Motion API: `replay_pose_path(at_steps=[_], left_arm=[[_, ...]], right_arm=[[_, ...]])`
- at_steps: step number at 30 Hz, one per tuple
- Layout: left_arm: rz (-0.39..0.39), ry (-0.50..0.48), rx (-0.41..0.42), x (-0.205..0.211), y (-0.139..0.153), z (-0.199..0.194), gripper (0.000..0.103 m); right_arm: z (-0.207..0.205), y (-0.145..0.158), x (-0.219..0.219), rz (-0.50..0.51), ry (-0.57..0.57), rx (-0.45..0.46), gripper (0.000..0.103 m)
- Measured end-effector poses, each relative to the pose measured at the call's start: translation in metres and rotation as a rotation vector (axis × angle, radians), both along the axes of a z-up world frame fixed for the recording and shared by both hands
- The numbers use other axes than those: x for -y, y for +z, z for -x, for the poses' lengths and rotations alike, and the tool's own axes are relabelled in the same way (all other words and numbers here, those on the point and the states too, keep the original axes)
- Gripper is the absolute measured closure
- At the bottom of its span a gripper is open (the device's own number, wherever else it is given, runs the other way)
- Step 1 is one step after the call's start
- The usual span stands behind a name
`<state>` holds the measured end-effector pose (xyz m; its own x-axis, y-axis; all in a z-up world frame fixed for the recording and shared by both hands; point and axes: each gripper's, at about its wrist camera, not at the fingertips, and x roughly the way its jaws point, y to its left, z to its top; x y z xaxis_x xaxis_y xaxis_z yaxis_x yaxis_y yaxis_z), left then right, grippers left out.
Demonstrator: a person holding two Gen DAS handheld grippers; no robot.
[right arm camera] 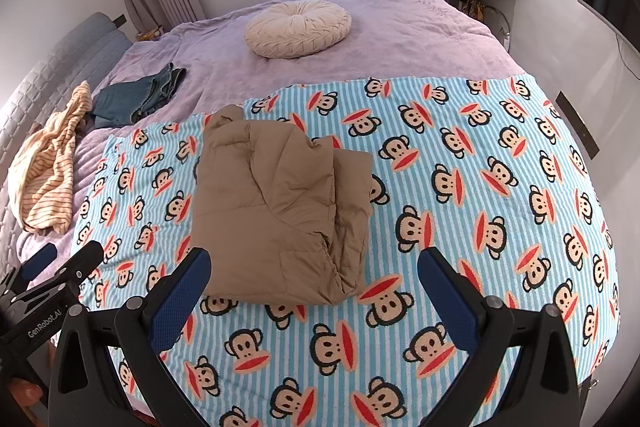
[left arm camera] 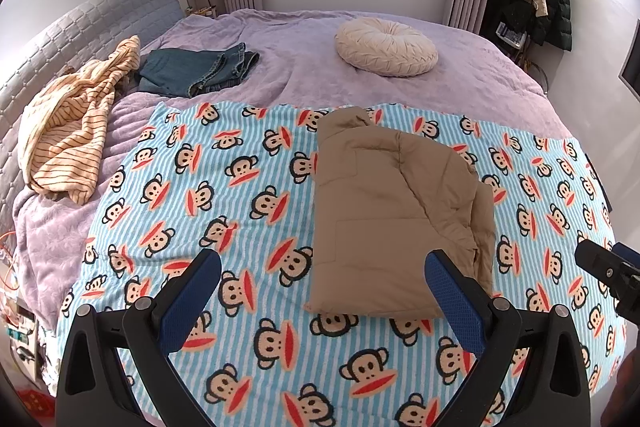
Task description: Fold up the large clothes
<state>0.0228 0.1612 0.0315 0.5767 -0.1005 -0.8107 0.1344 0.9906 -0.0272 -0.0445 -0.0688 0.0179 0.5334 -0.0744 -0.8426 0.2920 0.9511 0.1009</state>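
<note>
Folded tan jacket lies untouched; both tools hover above, spread wide.

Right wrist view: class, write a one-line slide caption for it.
Open right claw hovers before a folded tan jacket lying on the monkey-print blanket, left claw alongside.

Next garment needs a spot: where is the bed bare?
Free: monkey blanket right of the tan jacket, and left of it, toward the striped garment; purple cover between jeans and round cushion. Crowded along the headboard.
</note>
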Motion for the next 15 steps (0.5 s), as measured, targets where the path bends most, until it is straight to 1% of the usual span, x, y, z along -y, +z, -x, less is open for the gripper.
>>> replay_pose_path(at_steps=[8, 15], left_arm=[[0.015, 0.033, -0.009, -0.0013, 0.0004, 0.003, 0.001], [0.021, 0.017, -0.006, -0.0012, 0.0004, 0.0049, 0.001]], right_arm=[[0.0005, -0.0005, -0.0002, -0.002, -0.002, 0.0, 0.0], [-0.0002, -0.0026, -0.0031, -0.007, -0.002, -0.002, 0.0]])
